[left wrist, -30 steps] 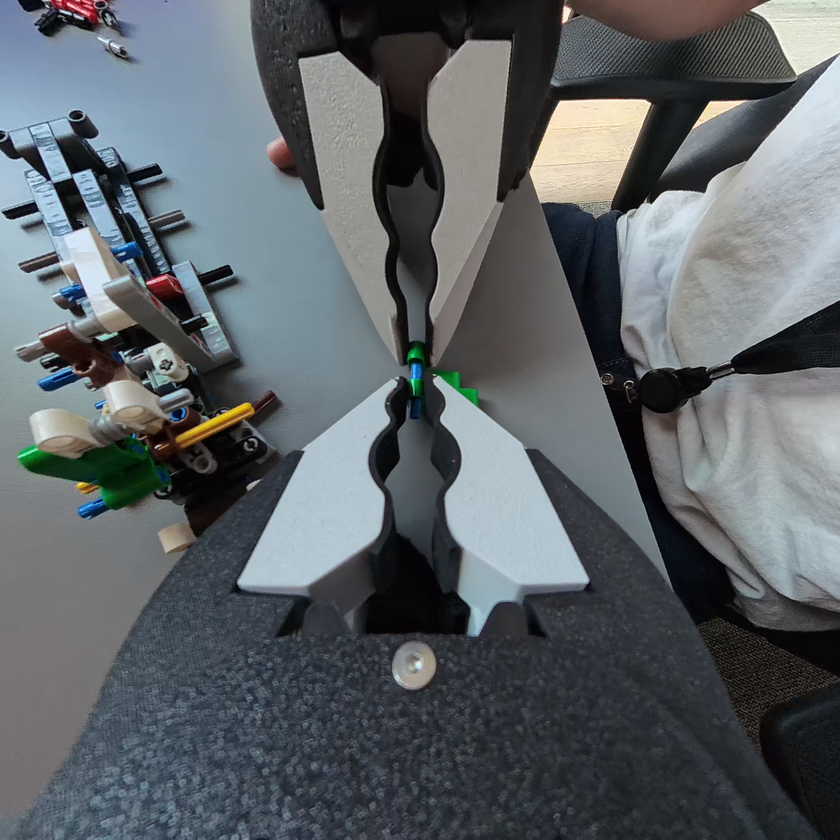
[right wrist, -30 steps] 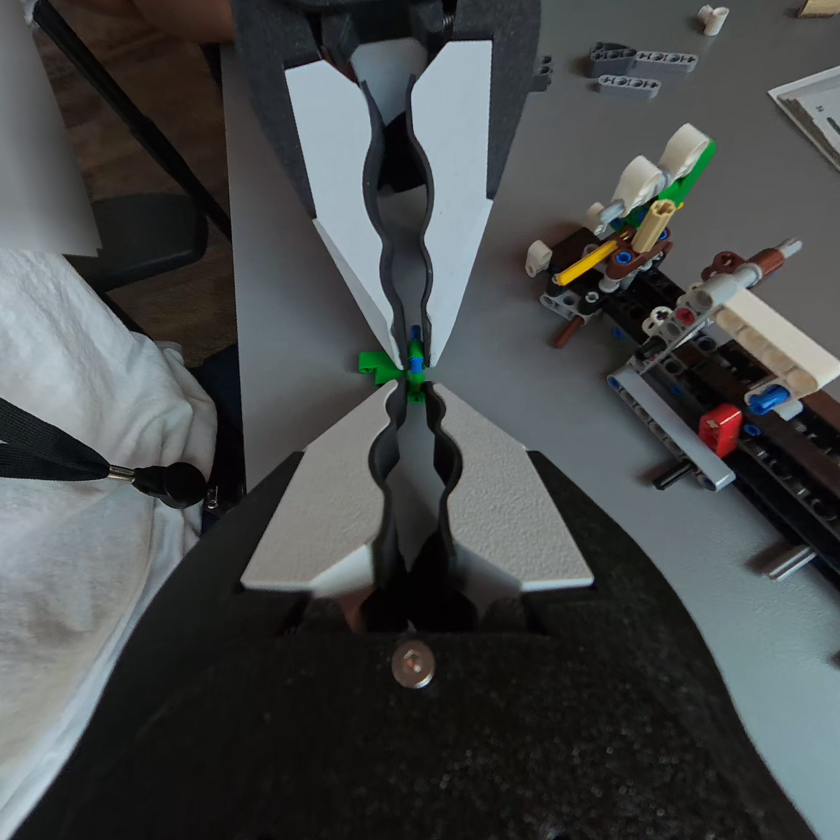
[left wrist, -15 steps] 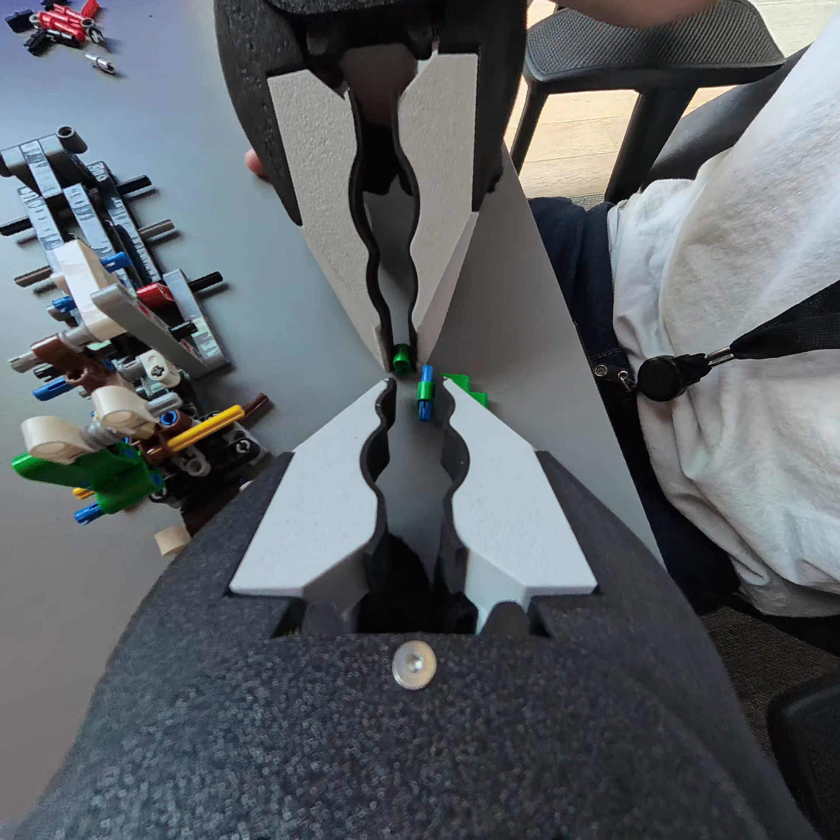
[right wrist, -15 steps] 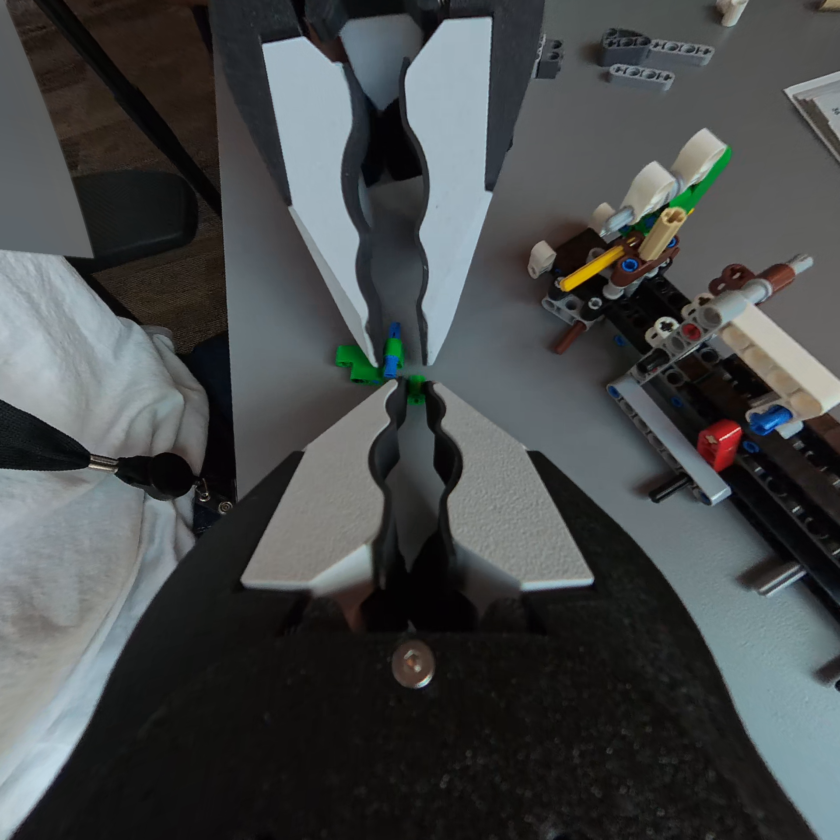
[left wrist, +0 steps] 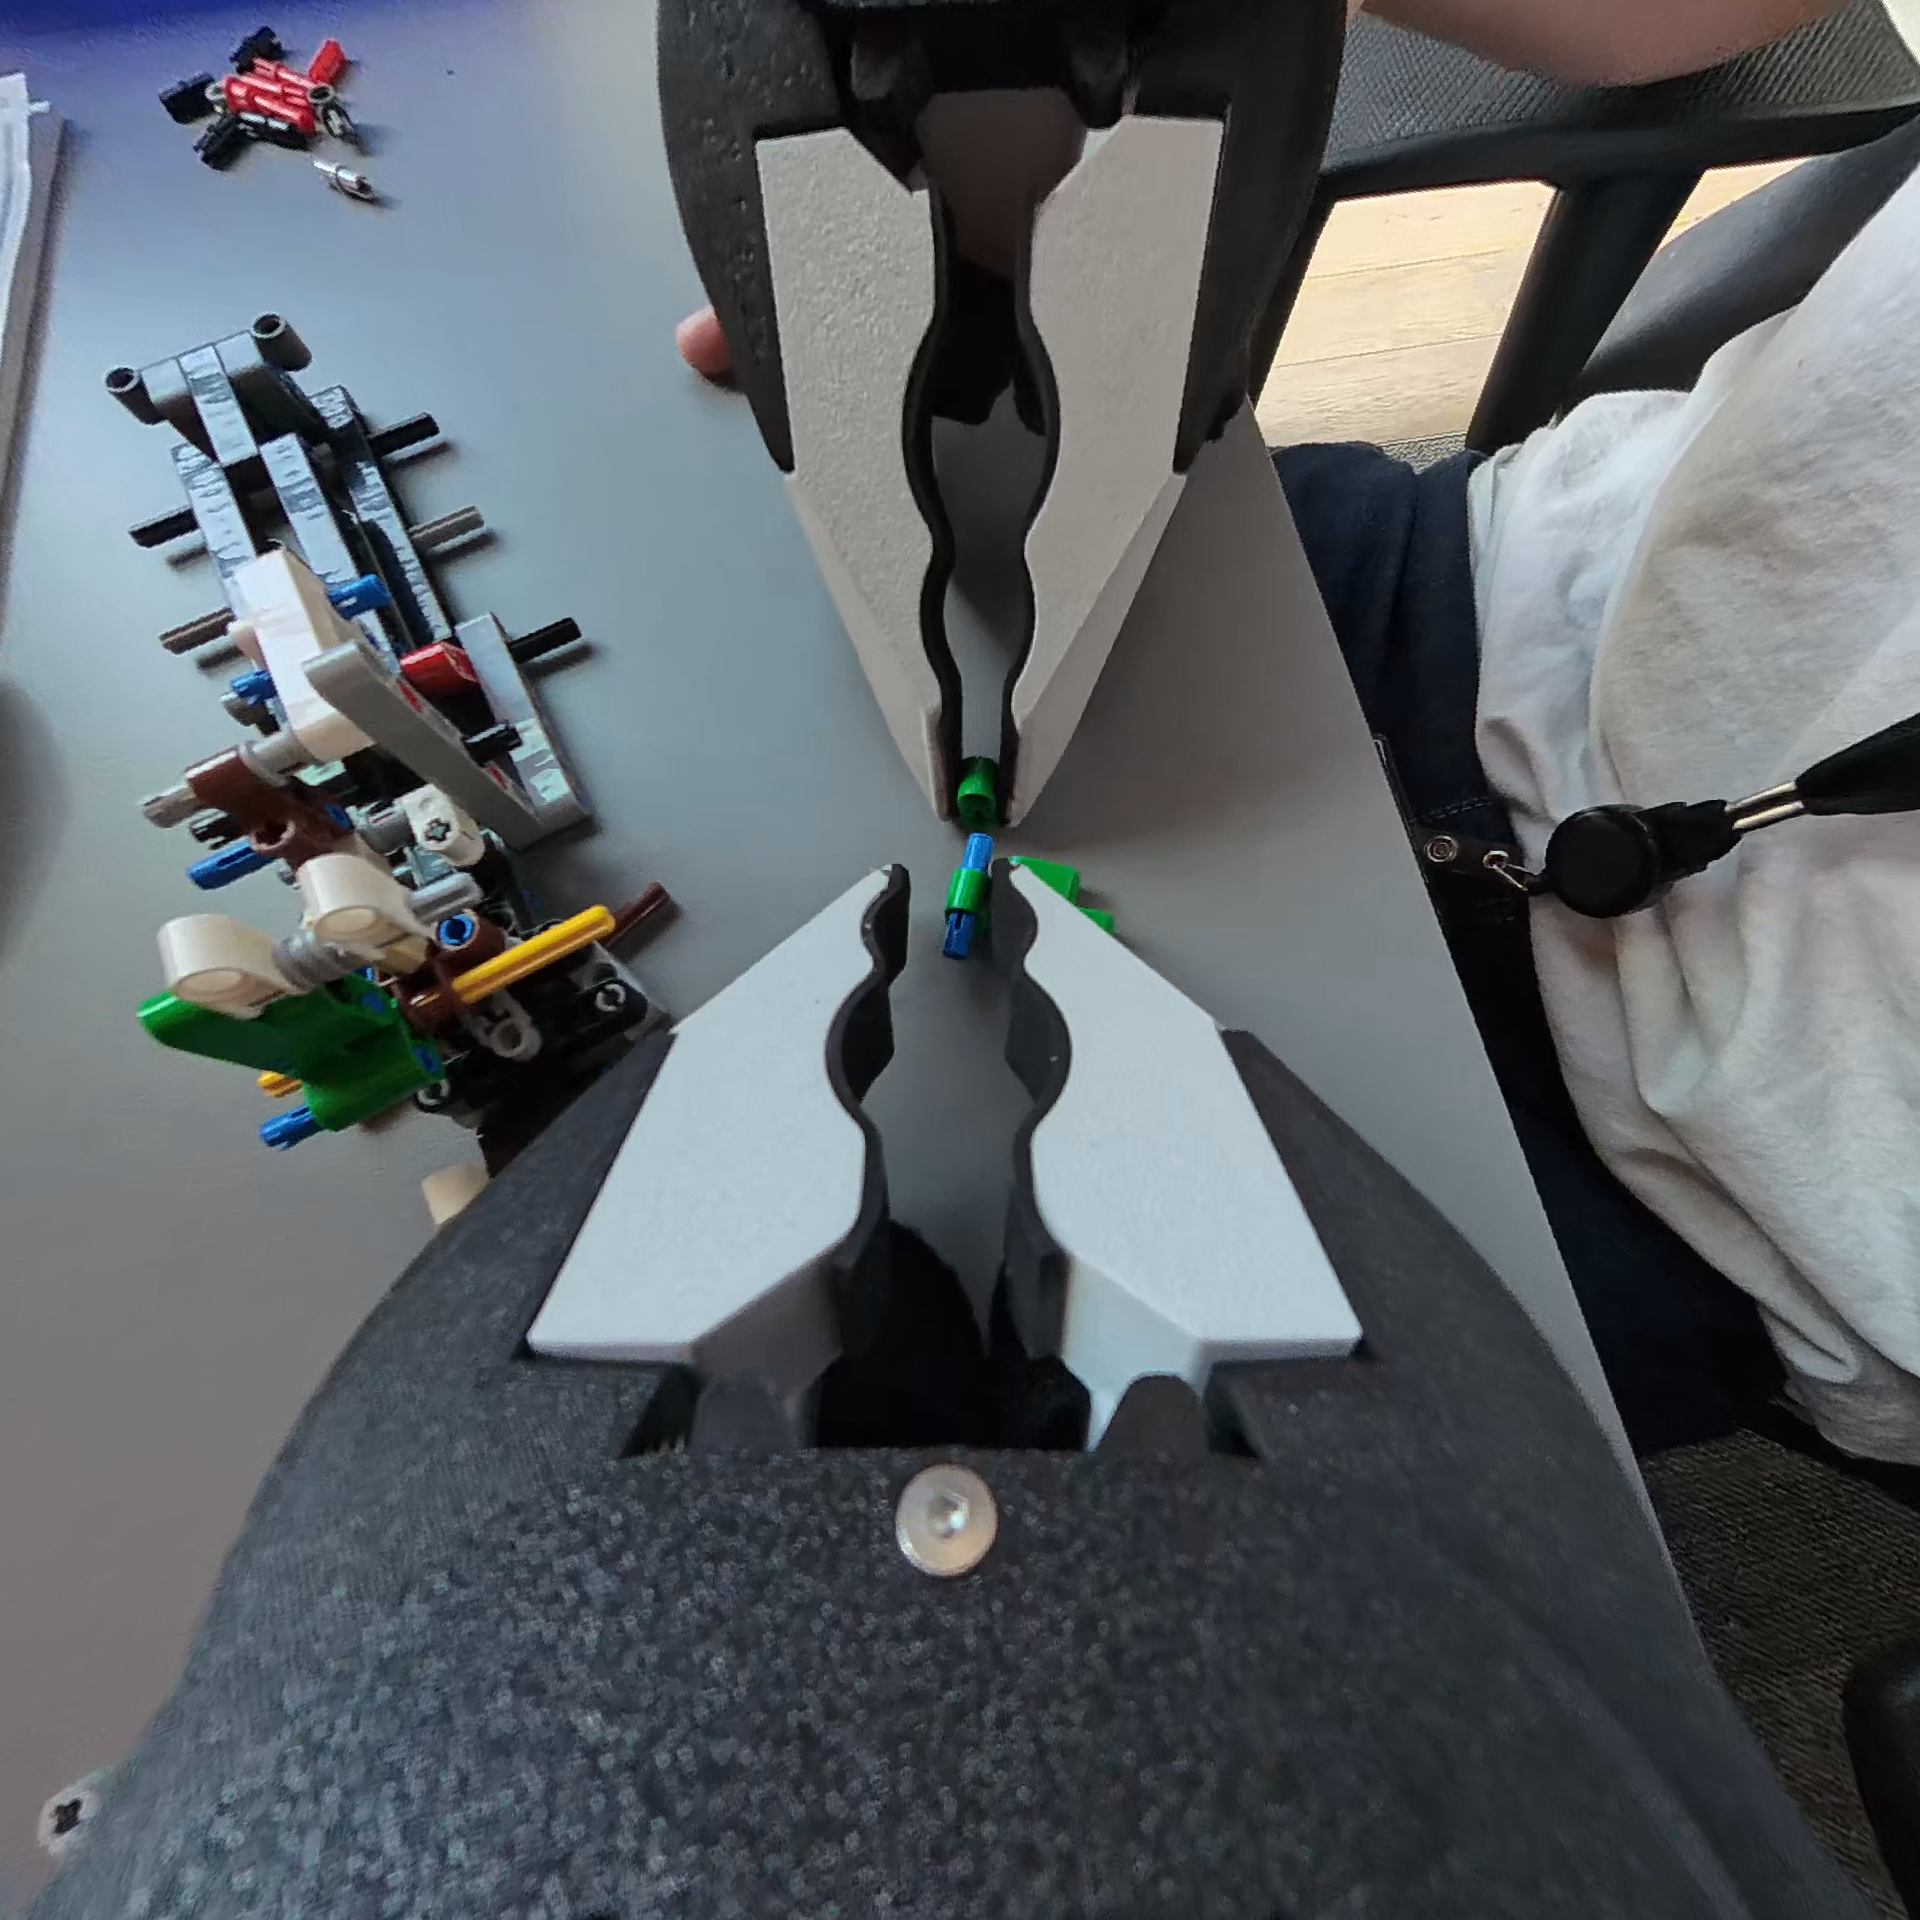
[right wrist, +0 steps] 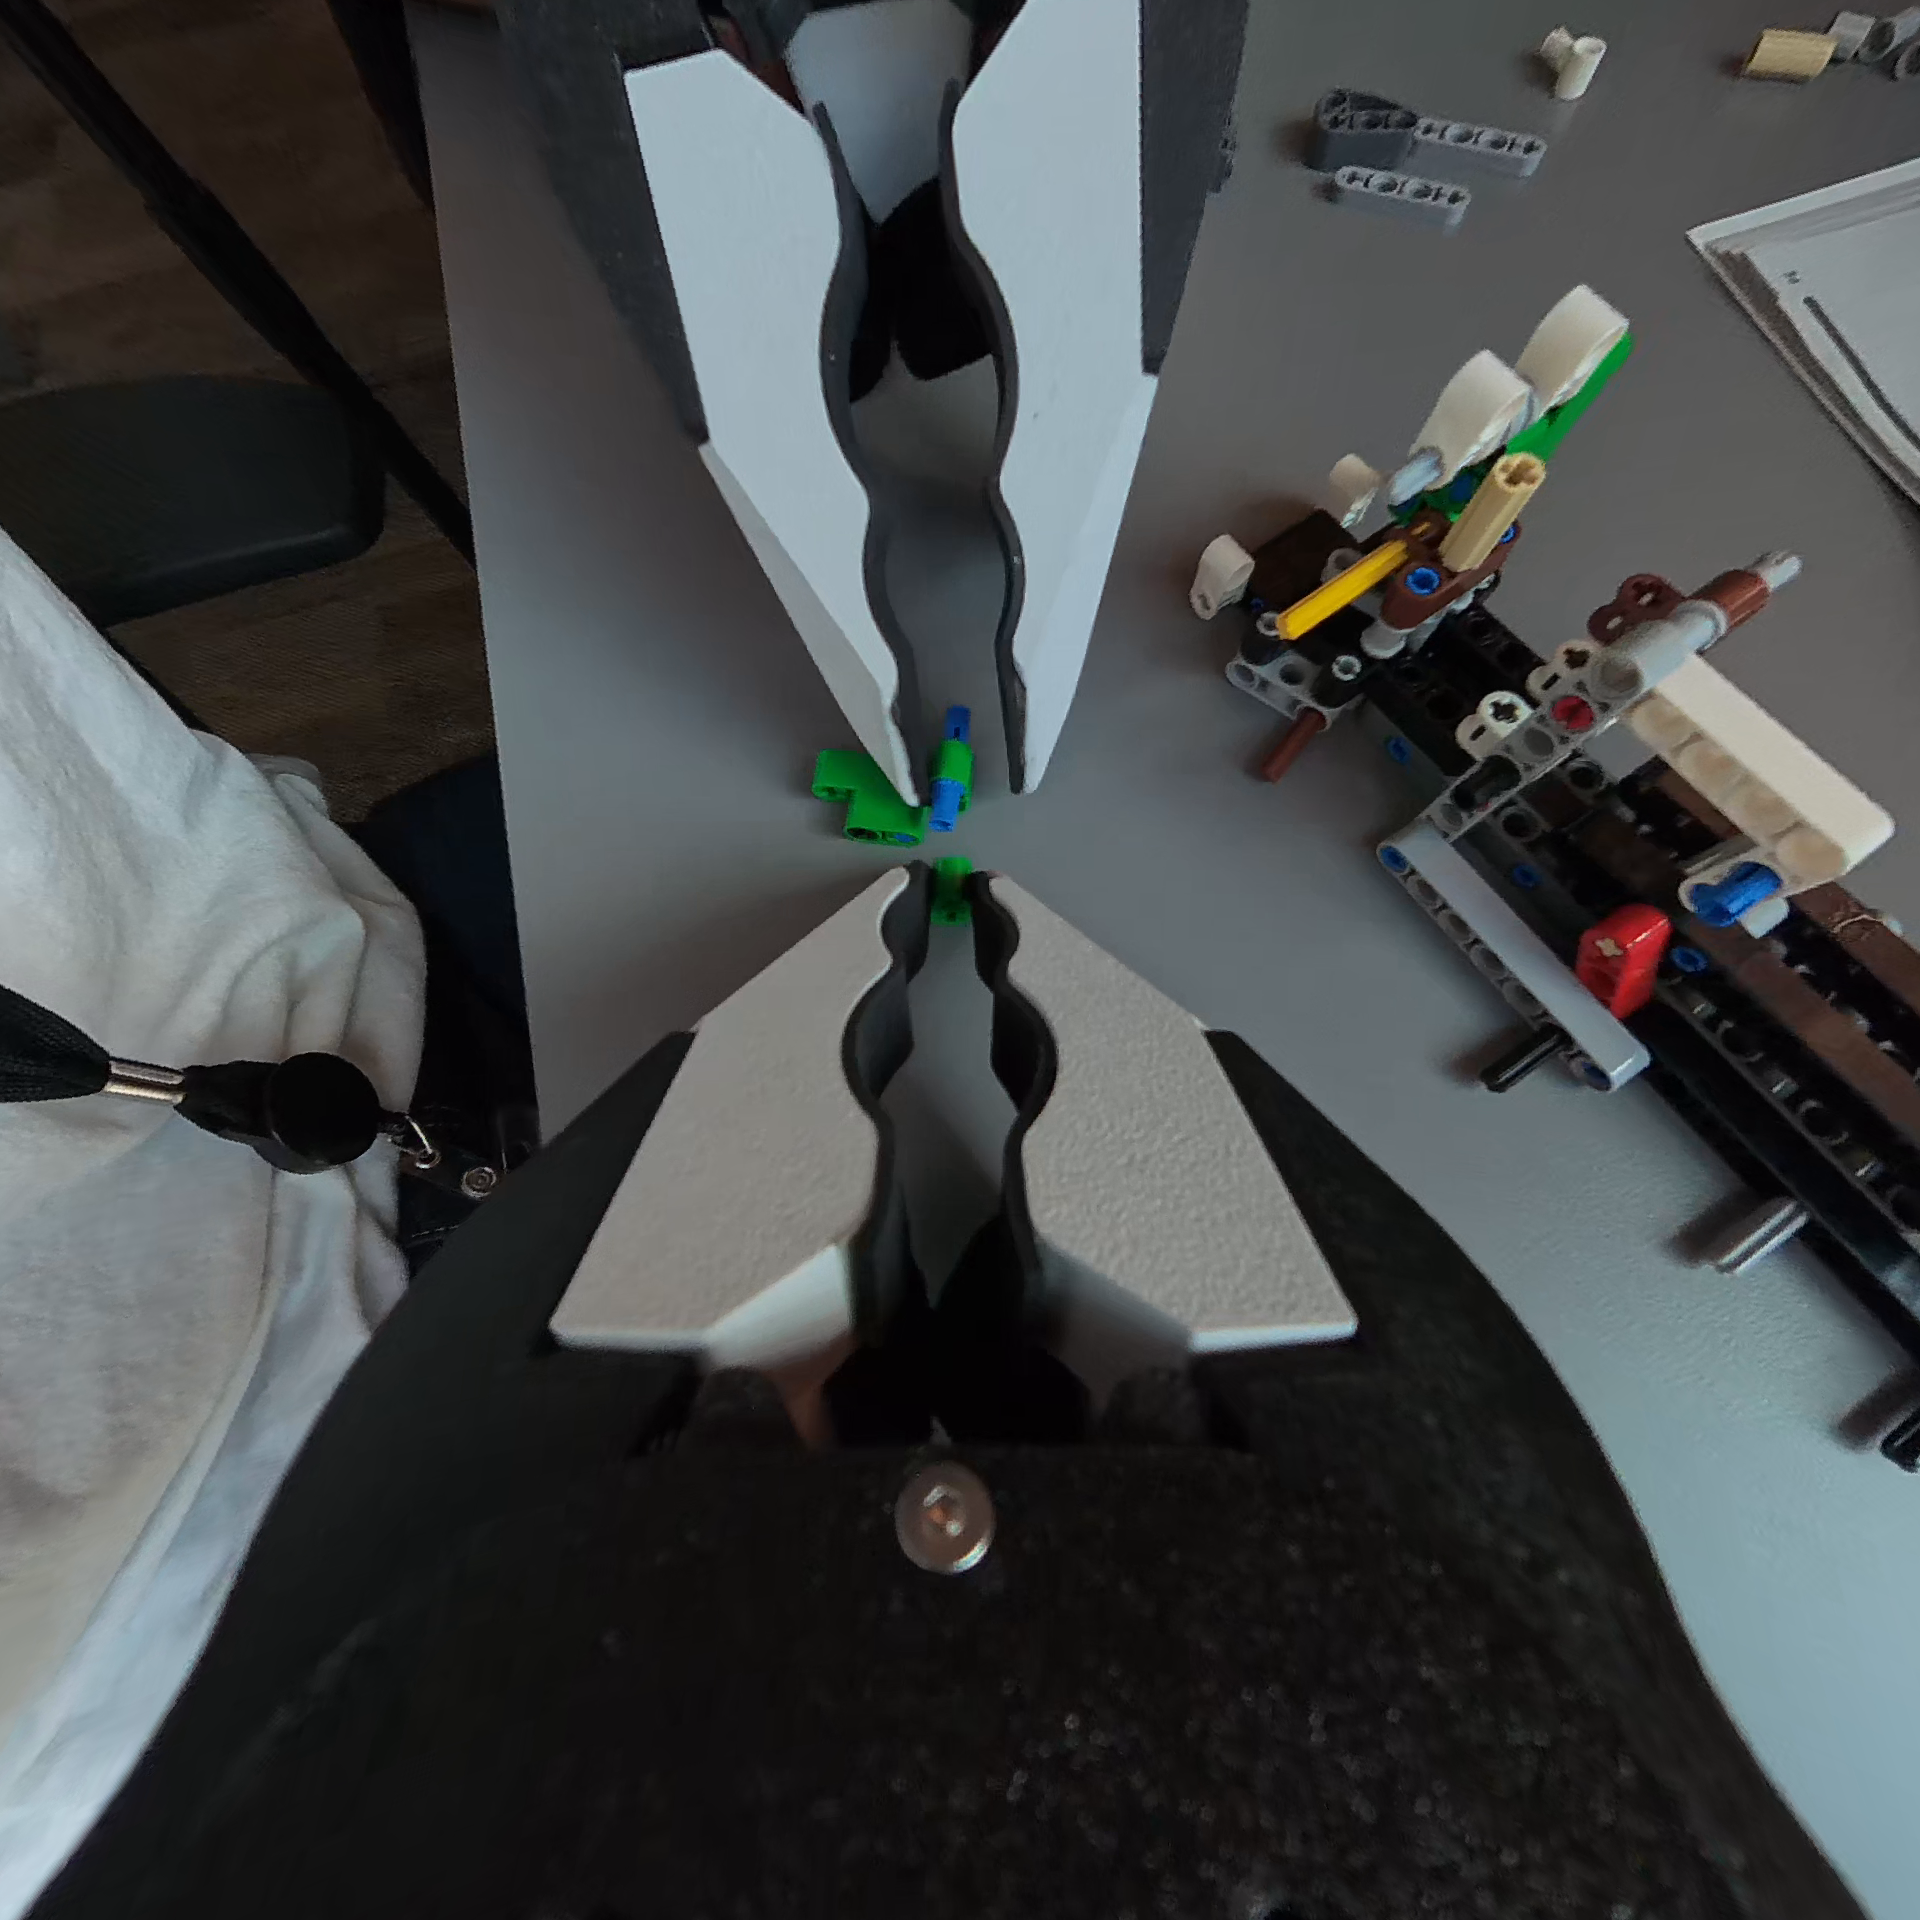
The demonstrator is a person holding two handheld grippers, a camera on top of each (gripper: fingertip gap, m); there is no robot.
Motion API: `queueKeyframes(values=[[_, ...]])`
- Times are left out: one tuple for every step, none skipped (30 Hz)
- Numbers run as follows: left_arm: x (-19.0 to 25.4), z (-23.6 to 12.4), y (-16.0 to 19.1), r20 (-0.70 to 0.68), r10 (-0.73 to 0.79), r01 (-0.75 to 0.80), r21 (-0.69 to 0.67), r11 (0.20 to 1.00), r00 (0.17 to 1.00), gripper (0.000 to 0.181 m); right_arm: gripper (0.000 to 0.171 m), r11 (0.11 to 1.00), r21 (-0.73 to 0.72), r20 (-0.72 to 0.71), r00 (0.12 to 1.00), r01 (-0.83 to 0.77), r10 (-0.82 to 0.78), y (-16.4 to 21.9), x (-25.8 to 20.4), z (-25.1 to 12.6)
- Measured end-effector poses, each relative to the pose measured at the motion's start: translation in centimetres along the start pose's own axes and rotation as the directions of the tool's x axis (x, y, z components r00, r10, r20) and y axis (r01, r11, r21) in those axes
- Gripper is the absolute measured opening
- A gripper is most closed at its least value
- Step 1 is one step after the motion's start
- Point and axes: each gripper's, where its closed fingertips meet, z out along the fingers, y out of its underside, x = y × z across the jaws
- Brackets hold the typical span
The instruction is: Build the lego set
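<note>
A: Lego model [left wrist: 343, 790] lies long on the grey table [left wrist: 727, 582], left of both grippers.

B: Left gripper [left wrist: 948, 883] gapes around a blue pin with green bush [left wrist: 964, 896], lengthwise between its fingers. Right gripper [right wrist: 948, 891] pinches a green bush [right wrist: 950, 889].

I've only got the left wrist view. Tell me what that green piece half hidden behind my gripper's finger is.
Observer: In the right wrist view it is a green angled connector, lying flat on the table against the outer side of the left gripper.
Operator: Report any loose beams I can't see.
Observer: Grey beams lie loose on the far side of the table, beyond the partly built model.
Operator: List anything past those.
Observer: A small white connector and a tan piece lie near the top edge.
</note>
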Motion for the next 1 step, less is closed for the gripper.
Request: queueKeyframes(values=[[0.03, 0.0, 0.0, 0.002, 0.004, -0.004, 0.0, 1.0, 1.0, 0.014, 0.007, 1.0, -0.005, -0.013, 1.0, 0.012, -0.012, 0.06, 0.03, 0.04]])
